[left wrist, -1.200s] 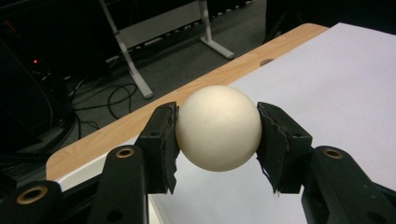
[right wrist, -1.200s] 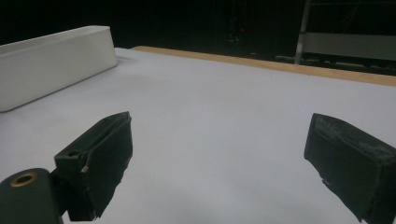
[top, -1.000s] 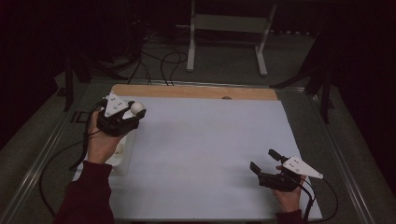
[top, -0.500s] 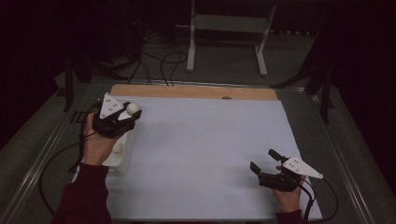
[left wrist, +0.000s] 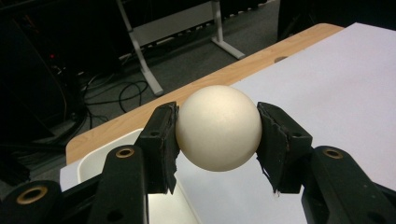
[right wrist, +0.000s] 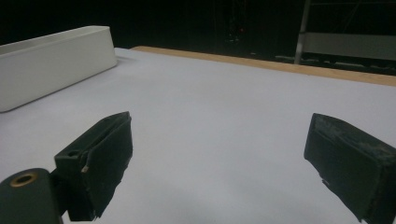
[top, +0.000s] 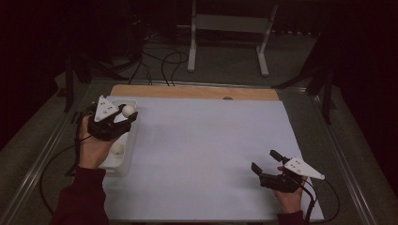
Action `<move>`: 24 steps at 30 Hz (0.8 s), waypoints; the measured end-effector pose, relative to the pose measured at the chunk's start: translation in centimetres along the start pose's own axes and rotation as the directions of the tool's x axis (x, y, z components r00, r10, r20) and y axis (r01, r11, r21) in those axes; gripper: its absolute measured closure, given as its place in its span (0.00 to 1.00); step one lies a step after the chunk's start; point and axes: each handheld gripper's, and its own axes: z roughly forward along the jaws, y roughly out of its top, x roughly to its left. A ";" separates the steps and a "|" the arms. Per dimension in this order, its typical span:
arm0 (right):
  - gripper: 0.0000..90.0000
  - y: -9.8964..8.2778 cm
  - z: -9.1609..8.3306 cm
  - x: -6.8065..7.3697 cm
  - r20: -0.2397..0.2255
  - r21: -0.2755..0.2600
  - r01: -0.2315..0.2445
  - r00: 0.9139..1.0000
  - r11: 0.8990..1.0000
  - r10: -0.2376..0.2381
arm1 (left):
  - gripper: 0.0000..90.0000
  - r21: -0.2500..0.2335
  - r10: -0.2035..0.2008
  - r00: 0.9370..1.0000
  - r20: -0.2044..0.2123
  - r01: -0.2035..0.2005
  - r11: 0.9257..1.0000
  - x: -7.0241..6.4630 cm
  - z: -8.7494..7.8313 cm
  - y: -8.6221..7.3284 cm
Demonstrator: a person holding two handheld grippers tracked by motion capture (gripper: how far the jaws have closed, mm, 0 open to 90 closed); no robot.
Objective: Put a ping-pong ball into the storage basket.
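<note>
Left gripper view, white ball (left wrist: 218, 128) clamped between left tool (left wrist: 216, 135) jaws, right tool (right wrist: 219, 163) wide

A white sheet (top: 206, 154) covers most of the surface (top: 197, 92), whose bare wooden strip runs along the 12 o'clock edge. Beyond it, on the grey floor (top: 225, 70), stands a pale metal frame (top: 230, 33) with two feet, and dark cables (top: 159, 61) loop toward 11 o'clock. Metal rails (top: 42, 159) flank both sides.
</note>
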 end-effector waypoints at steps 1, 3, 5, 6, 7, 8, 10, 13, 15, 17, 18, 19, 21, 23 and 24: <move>0.09 0.0 0.0 0.0 0.000 0.000 0.000 1.000 1.000 0.000 | 0.56 -0.001 -0.002 1.000 -0.001 0.002 1.000 0.0 0.0 -0.1; 0.09 0.0 0.0 0.0 0.000 0.000 0.000 1.000 1.000 0.000 | 0.56 -0.001 -0.004 1.000 -0.004 0.004 1.000 0.1 -0.1 -0.2; 0.09 0.0 0.0 0.0 0.000 0.000 0.000 1.000 1.000 0.000 | 0.56 -0.003 -0.007 1.000 -0.007 0.007 1.000 0.2 -0.2 -0.3; 0.09 0.0 0.0 0.0 0.000 0.000 0.001 1.000 1.000 -0.001 | 0.56 -0.003 -0.006 1.000 -0.009 0.006 1.000 0.2 -0.3 -0.4; 0.09 0.0 0.0 0.0 0.000 0.000 0.001 1.000 1.000 -0.001 | 0.56 -0.003 -0.009 1.000 -0.011 0.009 1.000 0.3 -0.3 -0.5; 0.09 0.0 0.0 0.0 0.000 0.000 0.001 1.000 1.000 -0.001 | 0.56 -0.003 -0.011 1.000 -0.011 0.011 1.000 0.3 -0.4 -0.5; 0.09 0.0 0.0 0.0 0.000 0.000 0.000 1.000 1.000 0.000 | 0.56 -0.004 -0.014 1.000 -0.014 0.014 1.000 0.4 -0.5 -0.7; 0.09 0.0 0.0 0.0 0.001 0.001 0.004 1.000 1.000 -0.004 | 0.56 -0.003 -0.017 1.000 -0.017 0.017 1.000 0.4 -0.6 -1.0; 0.09 0.0 0.0 0.0 0.001 0.002 0.004 1.000 1.000 -0.004 | 0.56 -0.002 -0.020 1.000 -0.020 0.020 1.000 0.6 -0.7 -1.1; 0.09 0.0 0.0 0.0 0.001 0.001 0.004 1.000 1.000 -0.004 | 0.56 -0.006 -0.026 0.999 -0.021 0.026 1.000 0.7 -0.8 -1.3; 0.09 0.0 0.0 0.0 0.001 0.002 0.004 1.000 1.000 -0.004 | 0.56 -0.005 -0.026 0.999 -0.022 0.026 1.000 0.7 -0.9 -1.3; 0.09 0.0 0.0 0.0 0.001 0.002 0.003 1.000 1.000 -0.003 | 0.56 -0.006 -0.028 0.999 -0.020 0.028 1.000 0.8 -0.9 -1.4; 0.09 0.0 0.0 0.0 0.001 0.002 0.003 1.000 1.000 -0.003 | 0.56 -0.007 -0.027 0.999 -0.018 0.027 1.000 0.8 -1.0 -1.5; 0.09 0.0 0.0 0.0 0.000 0.002 0.004 1.000 1.000 -0.004 | 0.56 -0.007 -0.028 0.999 -0.017 0.028 1.000 0.8 -1.0 -1.6; 0.09 0.0 0.0 0.0 0.000 0.003 0.004 1.000 1.000 -0.004 | 0.56 -0.006 -0.028 0.999 -0.016 0.028 1.000 0.9 -1.1 -1.7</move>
